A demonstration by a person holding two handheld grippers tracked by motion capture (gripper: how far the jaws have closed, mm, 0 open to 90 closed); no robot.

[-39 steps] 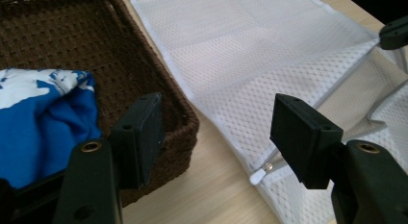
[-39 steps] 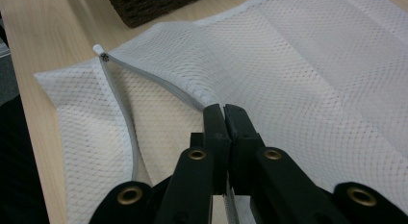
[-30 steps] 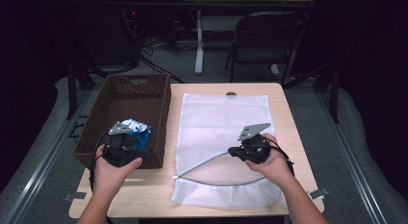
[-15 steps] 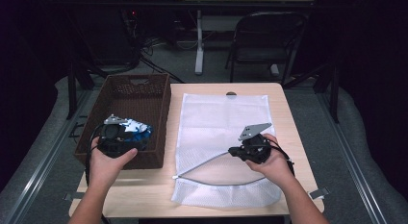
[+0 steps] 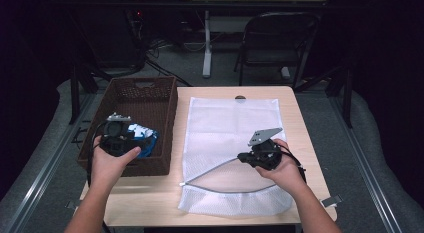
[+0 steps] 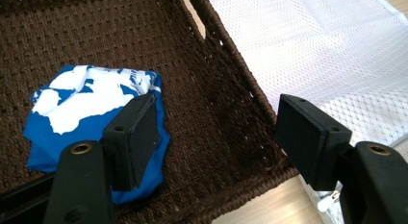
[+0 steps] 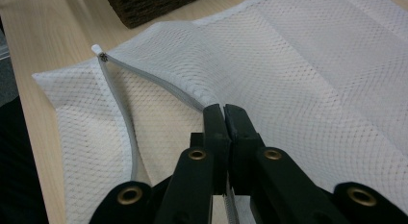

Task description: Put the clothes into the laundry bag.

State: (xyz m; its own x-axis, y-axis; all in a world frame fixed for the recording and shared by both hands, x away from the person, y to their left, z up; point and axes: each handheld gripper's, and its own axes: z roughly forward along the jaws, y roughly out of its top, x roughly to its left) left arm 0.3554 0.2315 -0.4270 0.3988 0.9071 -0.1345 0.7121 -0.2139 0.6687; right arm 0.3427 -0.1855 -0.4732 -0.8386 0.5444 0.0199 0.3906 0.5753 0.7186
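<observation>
At a pale wooden table [image 5: 305,138], a person works with a hand-held black two-jaw gripper in each hand; the left gripper [image 5: 119,138] hangs over the dark brown woven rectangular basket [image 5: 142,90] at the table's left side, its jaws standing apart with nothing between them; in the left gripper view that gripper [image 6: 216,132] looks down on a folded blue-and-white printed cloth [image 6: 91,101] lying on the basket floor, one black pad just in front of the cloth's near edge, though whether it touches cannot be told; the basket's woven rim [image 6: 235,60] runs between the cloth and the neighbouring bag.

To the right, a flat white mesh laundry bag [image 5: 230,128] lies spread on the table just beside the basket; its grey zipper [image 5: 220,168] is undone along the near end, the mouth parted in a curve; the right gripper [image 5: 247,157], with a grey three-cornered plate on top, has its jaws pressed together on the upper edge of that opening; the right gripper view shows the right gripper [image 7: 224,113] pinching the mesh at the zipper line and lifting the upper lip clear of the lower layer [image 7: 91,137].

A dark folding chair [image 5: 277,40] stands beyond the table.
</observation>
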